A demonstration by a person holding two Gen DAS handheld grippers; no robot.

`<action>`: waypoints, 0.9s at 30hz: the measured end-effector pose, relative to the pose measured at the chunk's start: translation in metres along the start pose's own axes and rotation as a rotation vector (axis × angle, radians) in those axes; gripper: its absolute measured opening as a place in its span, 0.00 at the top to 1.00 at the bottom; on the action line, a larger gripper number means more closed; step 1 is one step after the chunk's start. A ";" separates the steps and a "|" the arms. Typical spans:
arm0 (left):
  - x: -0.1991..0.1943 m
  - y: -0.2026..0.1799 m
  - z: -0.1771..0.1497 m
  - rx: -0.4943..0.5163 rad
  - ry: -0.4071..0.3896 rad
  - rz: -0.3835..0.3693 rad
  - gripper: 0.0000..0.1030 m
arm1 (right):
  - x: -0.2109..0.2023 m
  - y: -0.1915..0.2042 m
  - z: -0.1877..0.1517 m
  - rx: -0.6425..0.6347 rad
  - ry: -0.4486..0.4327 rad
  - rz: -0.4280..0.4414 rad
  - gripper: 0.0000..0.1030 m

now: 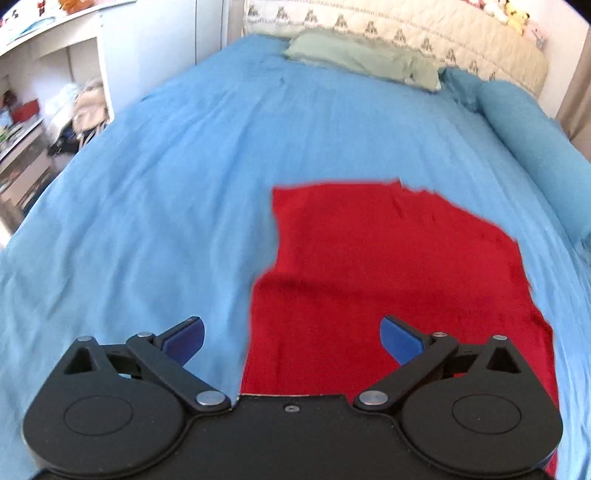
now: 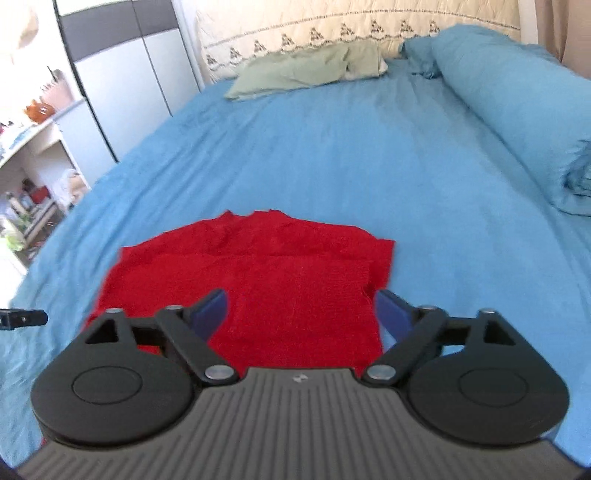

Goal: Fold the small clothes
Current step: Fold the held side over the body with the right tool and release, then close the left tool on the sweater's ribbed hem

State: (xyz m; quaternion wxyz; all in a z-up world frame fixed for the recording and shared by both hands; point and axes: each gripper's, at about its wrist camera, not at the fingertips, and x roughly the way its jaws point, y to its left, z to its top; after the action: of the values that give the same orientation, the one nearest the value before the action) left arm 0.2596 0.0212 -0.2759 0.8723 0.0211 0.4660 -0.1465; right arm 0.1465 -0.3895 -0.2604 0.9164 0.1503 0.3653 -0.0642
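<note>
A small red garment (image 1: 388, 266) lies flat on the blue bedsheet (image 1: 166, 192), partly folded, with a layer laid over its near part. In the right wrist view the garment (image 2: 280, 280) shows a fold line across its middle. My left gripper (image 1: 291, 338) is open and empty above the garment's left edge. My right gripper (image 2: 301, 314) is open and empty above the garment's near right part, its right finger beside the garment's right edge.
A blue bolster (image 2: 517, 110) lies along the right side of the bed. A green pillow (image 2: 306, 70) sits by the quilted headboard (image 2: 332, 26). White shelves (image 1: 44, 110) and a wardrobe (image 2: 122, 81) stand left of the bed. A dark gripper part (image 2: 22, 318) shows at far left.
</note>
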 end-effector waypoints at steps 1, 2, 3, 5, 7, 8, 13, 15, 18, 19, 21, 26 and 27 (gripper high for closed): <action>-0.010 0.001 -0.010 -0.001 0.027 0.007 0.00 | -0.020 -0.002 -0.005 0.007 0.015 0.009 0.00; -0.019 0.002 -0.024 0.000 0.057 0.011 0.00 | -0.034 -0.004 -0.010 0.013 0.030 0.012 0.00; -0.026 0.004 -0.037 0.002 0.089 0.014 0.00 | -0.051 -0.006 -0.016 0.022 0.052 0.012 0.00; -0.039 0.006 -0.059 -0.007 0.149 0.010 0.00 | -0.084 -0.008 -0.032 0.013 0.114 0.005 0.00; -0.047 0.008 -0.085 -0.020 0.201 -0.002 0.00 | -0.110 -0.008 -0.050 -0.005 0.165 -0.015 0.00; -0.049 0.008 -0.096 -0.029 0.223 -0.007 0.00 | -0.123 -0.008 -0.063 -0.013 0.202 -0.016 0.00; -0.033 0.010 -0.139 -0.075 0.305 -0.017 0.05 | -0.131 -0.007 -0.129 -0.014 0.366 -0.013 0.00; -0.020 0.012 -0.147 -0.093 0.331 -0.021 0.14 | -0.121 -0.006 -0.156 -0.004 0.425 -0.018 0.00; -0.005 0.012 -0.159 -0.065 0.357 0.024 0.20 | -0.105 -0.005 -0.188 0.021 0.482 -0.029 0.00; -0.001 0.013 -0.161 -0.063 0.369 0.031 0.22 | -0.101 -0.004 -0.195 0.028 0.496 -0.036 0.00; 0.002 0.019 -0.169 -0.070 0.383 0.024 0.27 | -0.092 -0.005 -0.205 0.057 0.515 -0.038 0.00; 0.009 0.022 -0.172 -0.035 0.403 -0.018 0.28 | -0.079 -0.010 -0.219 0.141 0.565 -0.023 0.13; 0.009 0.022 -0.173 -0.028 0.409 -0.023 0.30 | -0.076 -0.011 -0.220 0.155 0.571 -0.025 0.13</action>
State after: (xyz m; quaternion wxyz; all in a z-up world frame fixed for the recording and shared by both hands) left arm 0.1313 0.0697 -0.3832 0.7581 0.0329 0.6355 -0.1425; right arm -0.0546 -0.3281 -0.3617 0.7616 0.2273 0.6041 -0.0582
